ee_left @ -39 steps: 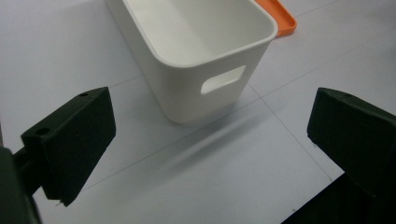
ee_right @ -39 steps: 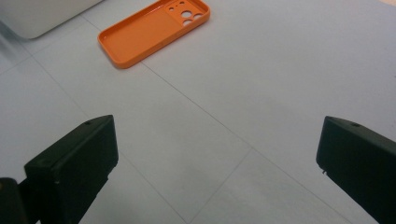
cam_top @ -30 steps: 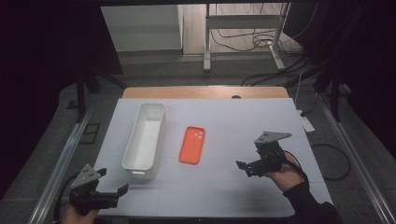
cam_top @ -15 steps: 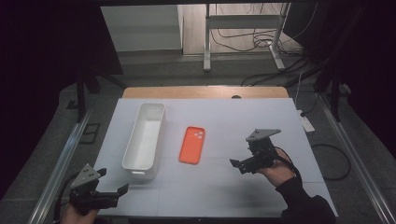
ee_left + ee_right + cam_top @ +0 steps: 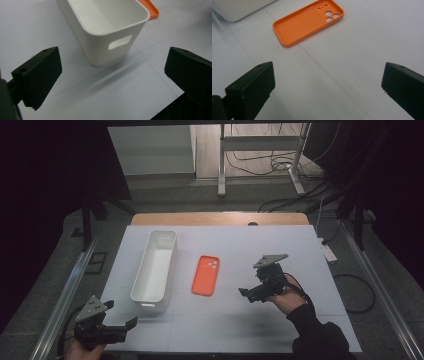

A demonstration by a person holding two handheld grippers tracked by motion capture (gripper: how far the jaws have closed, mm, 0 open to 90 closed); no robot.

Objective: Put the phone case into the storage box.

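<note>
On the white table [image 5: 310, 245], orange phone case [image 5: 206, 275] lying flat mid-table, inner side up, just right of white bin [image 5: 156, 265], right gripper [image 5: 248, 294] near case, jaws spread, nothing held, left gripper [image 5: 131, 322] at front-left corner, jaws spread, empty, facing bin end

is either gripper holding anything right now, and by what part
Nothing is held. The left gripper and right gripper both have open, empty jaws; the orange phone case lies untouched.
</note>
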